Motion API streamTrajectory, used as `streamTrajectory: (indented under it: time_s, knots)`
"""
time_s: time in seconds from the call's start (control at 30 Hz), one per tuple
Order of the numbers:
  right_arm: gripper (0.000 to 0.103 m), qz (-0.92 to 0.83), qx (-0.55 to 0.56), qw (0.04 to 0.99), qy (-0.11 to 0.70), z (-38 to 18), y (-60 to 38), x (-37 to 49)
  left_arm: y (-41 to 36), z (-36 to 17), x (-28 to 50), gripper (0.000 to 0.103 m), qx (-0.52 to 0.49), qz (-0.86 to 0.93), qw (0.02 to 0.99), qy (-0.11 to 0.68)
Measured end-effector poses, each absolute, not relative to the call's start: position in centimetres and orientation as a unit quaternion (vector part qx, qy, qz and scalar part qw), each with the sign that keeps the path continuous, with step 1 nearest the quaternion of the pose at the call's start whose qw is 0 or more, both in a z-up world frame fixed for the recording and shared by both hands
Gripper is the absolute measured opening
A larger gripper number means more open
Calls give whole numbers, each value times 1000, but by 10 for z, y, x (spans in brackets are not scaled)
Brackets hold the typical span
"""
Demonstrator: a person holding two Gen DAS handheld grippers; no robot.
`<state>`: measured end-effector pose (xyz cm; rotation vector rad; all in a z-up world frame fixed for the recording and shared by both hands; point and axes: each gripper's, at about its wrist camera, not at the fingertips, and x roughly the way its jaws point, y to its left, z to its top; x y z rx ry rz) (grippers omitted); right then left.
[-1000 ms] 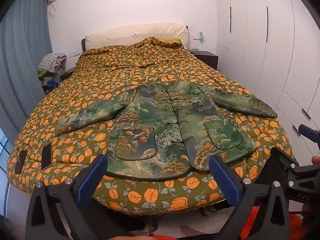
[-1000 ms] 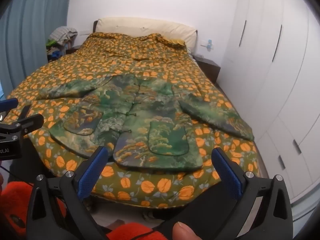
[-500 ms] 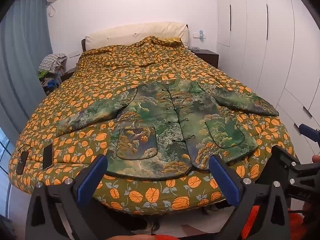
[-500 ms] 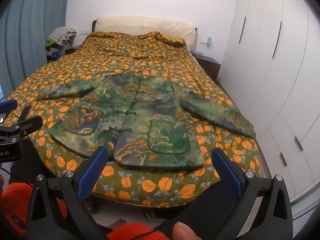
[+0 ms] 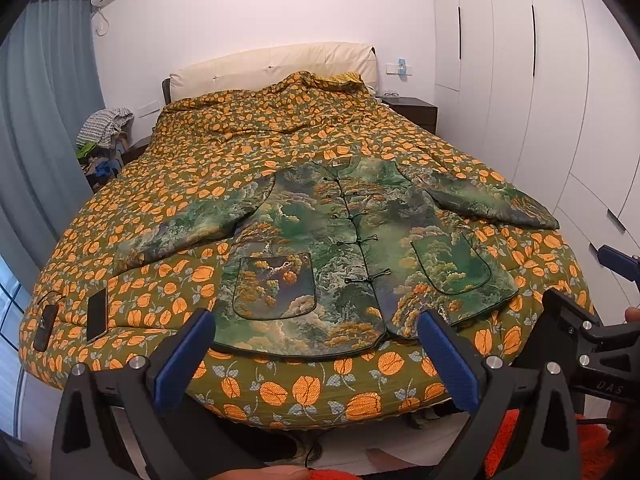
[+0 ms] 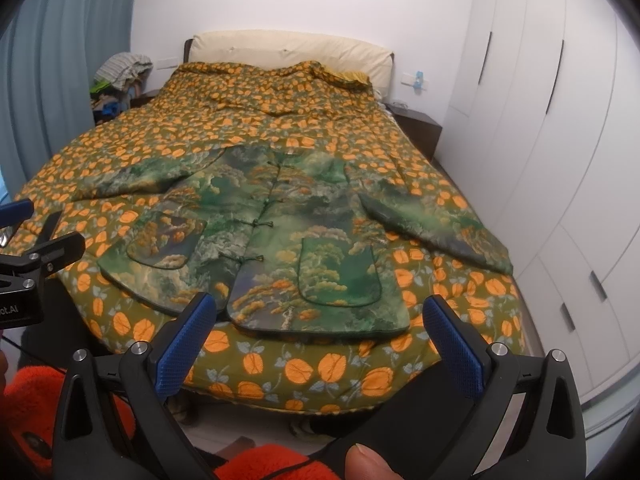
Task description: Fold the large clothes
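A green landscape-print jacket (image 5: 344,248) lies flat and buttoned on the bed, collar toward the headboard, both sleeves spread out, hem at the foot edge. It also shows in the right wrist view (image 6: 280,236). My left gripper (image 5: 316,354) is open and empty, held just short of the hem at the bed's foot. My right gripper (image 6: 318,340) is open and empty, also just short of the hem, toward the jacket's right half. Each gripper shows at the edge of the other's view.
The bed (image 5: 240,148) has an orange-leaf quilt. Two dark phone-like items (image 5: 97,314) lie near its front left corner. White wardrobes (image 5: 560,80) line the right side, a nightstand (image 5: 412,106) stands by the headboard, and a blue curtain (image 5: 32,120) and a clothes pile (image 5: 104,124) are at left.
Both grippers have edged slightly forward toward the bed; the jacket's hem sits a little closer in both views. Nothing on the bed has moved.
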<state>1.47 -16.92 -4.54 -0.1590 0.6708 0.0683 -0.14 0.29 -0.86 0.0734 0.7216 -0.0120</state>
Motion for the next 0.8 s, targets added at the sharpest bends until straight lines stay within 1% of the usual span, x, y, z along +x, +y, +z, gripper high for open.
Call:
streamTrajectory:
  time_s: [0.8]
  knots:
    - [103, 23, -68, 937, 341, -47, -176, 24, -2, -10, 4, 103, 39, -8, 933, 358]
